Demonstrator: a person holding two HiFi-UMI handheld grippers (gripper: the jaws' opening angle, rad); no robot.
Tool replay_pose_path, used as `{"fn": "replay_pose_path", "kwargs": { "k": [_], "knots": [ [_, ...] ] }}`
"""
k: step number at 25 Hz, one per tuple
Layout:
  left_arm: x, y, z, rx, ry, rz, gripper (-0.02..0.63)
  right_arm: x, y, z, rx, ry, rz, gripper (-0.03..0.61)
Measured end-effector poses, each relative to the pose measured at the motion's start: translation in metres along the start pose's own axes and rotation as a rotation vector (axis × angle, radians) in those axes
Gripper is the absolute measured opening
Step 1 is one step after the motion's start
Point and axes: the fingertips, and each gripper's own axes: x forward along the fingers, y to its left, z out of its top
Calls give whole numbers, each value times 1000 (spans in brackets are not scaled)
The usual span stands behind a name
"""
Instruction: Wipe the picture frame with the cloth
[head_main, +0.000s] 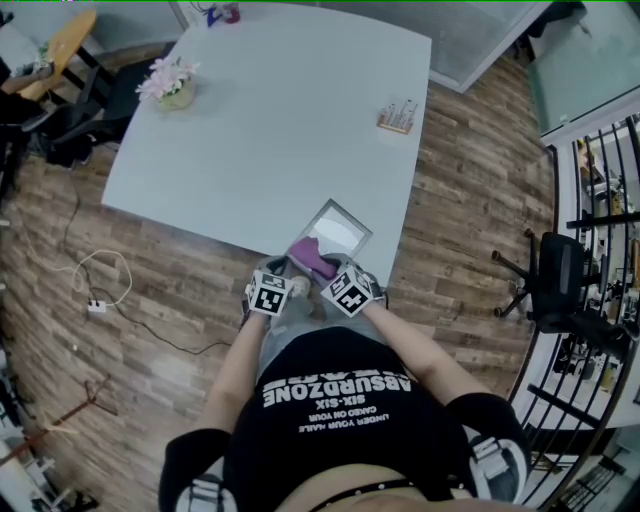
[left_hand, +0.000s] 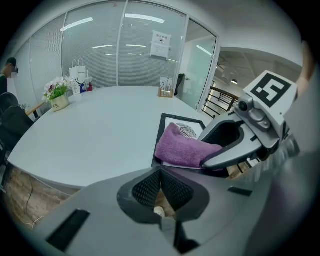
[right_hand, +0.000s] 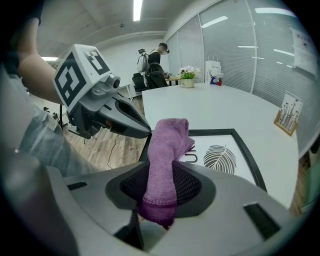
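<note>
A black picture frame (head_main: 338, 229) with a leaf print (right_hand: 223, 158) lies flat at the table's near edge. A purple cloth (head_main: 312, 257) rests on its near end. My right gripper (right_hand: 159, 186) is shut on the cloth (right_hand: 163, 165), which runs up between its jaws. My left gripper (left_hand: 161, 190) is shut with nothing in it, just short of the table edge and left of the cloth (left_hand: 183, 146). Each gripper shows in the other's view, the right gripper (left_hand: 240, 140) and the left gripper (right_hand: 107, 116).
The pale table (head_main: 270, 110) carries a pot of pink flowers (head_main: 170, 84) at the far left, a small wooden stand (head_main: 395, 117) at the far right and items (head_main: 222, 13) at the back. An office chair (head_main: 558, 280) stands right. A person (right_hand: 155, 62) stands in the distance.
</note>
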Motion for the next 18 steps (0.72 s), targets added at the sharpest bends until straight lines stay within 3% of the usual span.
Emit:
{"fn": "replay_pose_path", "kwargs": {
  "k": [18],
  "knots": [
    [-1,0,1,-16,-14,2,15,0,-2,0,8,15,-3,143]
  ]
}}
